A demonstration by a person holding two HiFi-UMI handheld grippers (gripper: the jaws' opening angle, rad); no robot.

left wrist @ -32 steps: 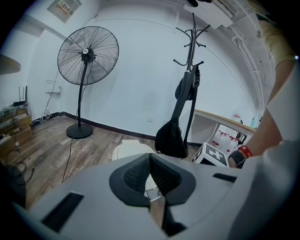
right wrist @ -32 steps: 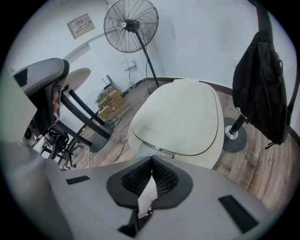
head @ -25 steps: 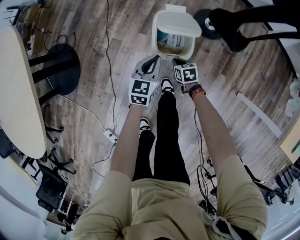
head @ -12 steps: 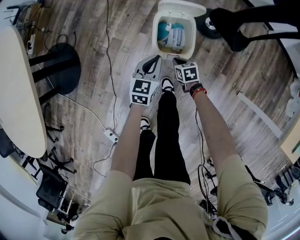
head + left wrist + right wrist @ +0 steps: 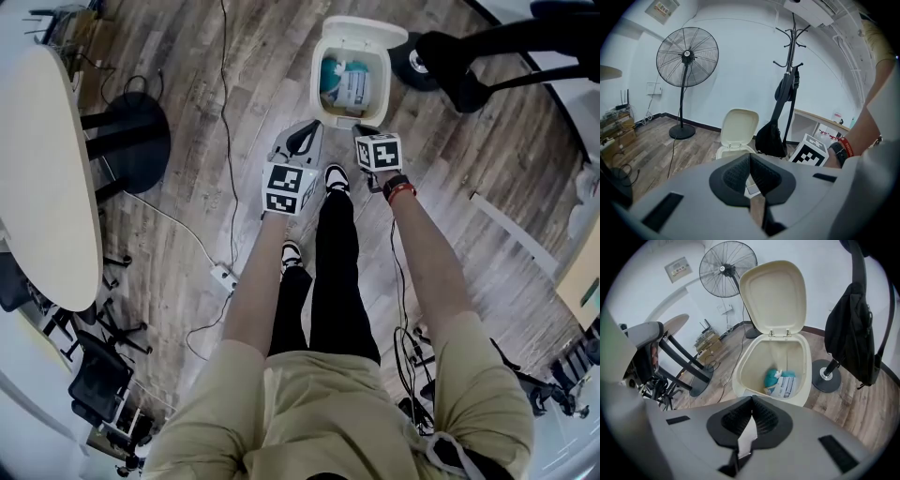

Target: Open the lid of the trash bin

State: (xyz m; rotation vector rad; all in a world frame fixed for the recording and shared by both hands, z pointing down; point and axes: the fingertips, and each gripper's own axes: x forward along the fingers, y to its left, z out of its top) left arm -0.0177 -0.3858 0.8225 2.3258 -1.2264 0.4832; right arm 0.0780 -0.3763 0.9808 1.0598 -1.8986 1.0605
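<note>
A cream trash bin (image 5: 323, 94) stands on the wooden floor ahead of me, its lid (image 5: 367, 29) swung upright at the far side. In the right gripper view the bin (image 5: 743, 369) shows open, lid (image 5: 774, 296) raised, with teal and white rubbish (image 5: 781, 383) at the bottom. My left gripper (image 5: 300, 138) hovers just short of the bin's near left corner, jaws shut and empty (image 5: 750, 157). My right gripper (image 5: 365, 130) is at the near rim, also shut on nothing (image 5: 752, 401). The person's shoe (image 5: 335, 175) is planted close to the bin's base.
A coat stand with a black bag (image 5: 855, 329) rises right of the bin, its round base (image 5: 415, 62) beside it. A standing fan (image 5: 686, 58) is farther off. A pale oval table (image 5: 42, 178), cables and a power strip (image 5: 223, 276) lie to the left.
The lid has swung from half raised, covering part of the opening, to fully upright, showing the rubbish inside. Both grippers have stayed almost where they were.
</note>
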